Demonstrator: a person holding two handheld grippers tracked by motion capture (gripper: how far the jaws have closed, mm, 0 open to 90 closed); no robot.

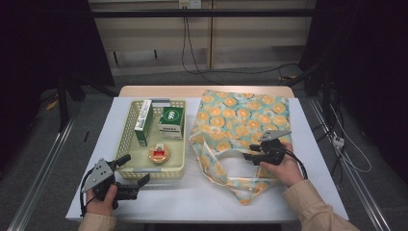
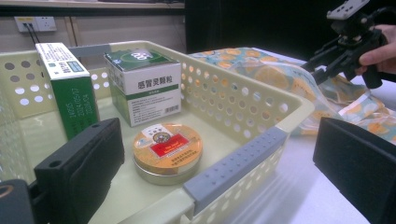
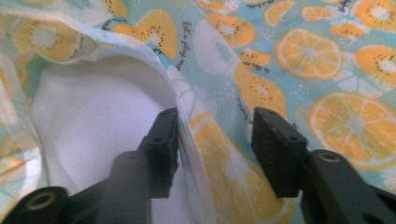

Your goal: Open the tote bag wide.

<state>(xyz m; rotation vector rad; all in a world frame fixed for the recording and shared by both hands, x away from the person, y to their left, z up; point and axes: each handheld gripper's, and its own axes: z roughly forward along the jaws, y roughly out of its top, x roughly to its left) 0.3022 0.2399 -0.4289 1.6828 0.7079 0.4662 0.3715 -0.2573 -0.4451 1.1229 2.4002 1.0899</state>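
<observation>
The fruit-print bag [image 1: 240,120] lies flat on the white bench [image 1: 202,197], just to the right of the cream basket [image 1: 175,166], with its mouth toward the person. The right gripper [image 1: 251,153] is at the handle end of this bag. In the right gripper view its fingers [image 3: 163,144] stand apart on both sides of the bag's upper edge: one finger is inside the opening, against the hem, and the other is over the printed outside. The pads do not press the cloth, so the grip is released.

The left gripper [image 1: 137,172] rests at the basket's near left corner. Its fingers [image 2: 81,172] are released and wide, with nothing between them. Inside the basket are a tall green box [image 1: 143,122], a wider green-and-white box [image 1: 172,122] and a round orange tin [image 1: 159,154].
</observation>
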